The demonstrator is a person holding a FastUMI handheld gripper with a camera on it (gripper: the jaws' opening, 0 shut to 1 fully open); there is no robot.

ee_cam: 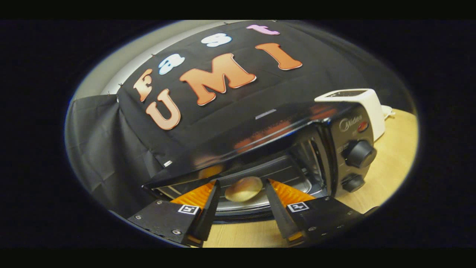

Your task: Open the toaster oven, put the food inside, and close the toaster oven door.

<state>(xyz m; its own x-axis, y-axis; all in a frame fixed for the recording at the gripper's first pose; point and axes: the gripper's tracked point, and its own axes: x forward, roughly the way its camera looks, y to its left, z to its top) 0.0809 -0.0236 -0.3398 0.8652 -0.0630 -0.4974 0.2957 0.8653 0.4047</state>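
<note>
The black toaster oven (260,130) stands on the wooden table (390,167) with its front open, so the metal tray and the wire rack on its side wall show. A round, pale brown bun (243,188) lies on the tray inside the oven mouth. My gripper (241,182) is open. Its fingertips reach into the opening, one on each side of the bun, and they do not seem to press on it. The lowered door shows as a dark edge (241,217) under the fingers.
Two black knobs (359,153) sit on the oven's right-hand panel. A white pop-up toaster (357,100) stands behind the oven on the right. The black cloth wall hangs close behind and to the left.
</note>
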